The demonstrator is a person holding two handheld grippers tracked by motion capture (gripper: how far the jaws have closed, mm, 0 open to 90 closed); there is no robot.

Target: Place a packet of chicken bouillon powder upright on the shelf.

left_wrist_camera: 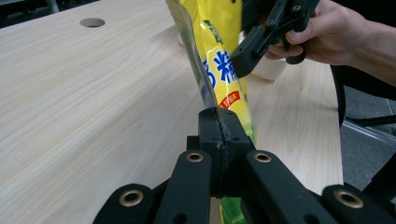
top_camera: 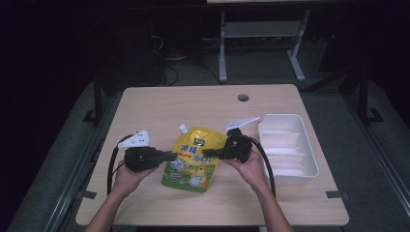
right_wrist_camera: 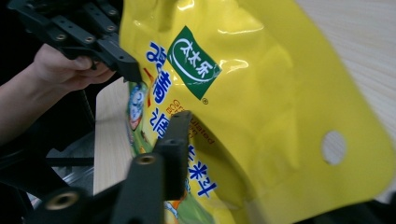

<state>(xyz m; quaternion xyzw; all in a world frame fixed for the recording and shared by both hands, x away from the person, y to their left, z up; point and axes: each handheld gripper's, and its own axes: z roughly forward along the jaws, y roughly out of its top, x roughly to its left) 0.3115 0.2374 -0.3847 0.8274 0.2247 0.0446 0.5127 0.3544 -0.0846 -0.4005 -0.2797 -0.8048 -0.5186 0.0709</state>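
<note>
Both claws are clamped on the yellow spout pouch (top_camera: 194, 158) at mid-table, left gripper (top_camera: 170, 156) pinching its left edge, right gripper (top_camera: 209, 153) its right, and it looks soft, slick and floppy, so the flat sealed edges seem the safest hold.

Lab: lone desk (top_camera: 159, 104), dark cabled floor (top_camera: 193, 72).

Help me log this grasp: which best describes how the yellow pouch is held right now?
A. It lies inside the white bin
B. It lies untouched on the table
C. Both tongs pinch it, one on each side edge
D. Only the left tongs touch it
C: the left tongs are shut on one edge of the yellow pouch, and the right tongs clamp the opposite edge.
</note>
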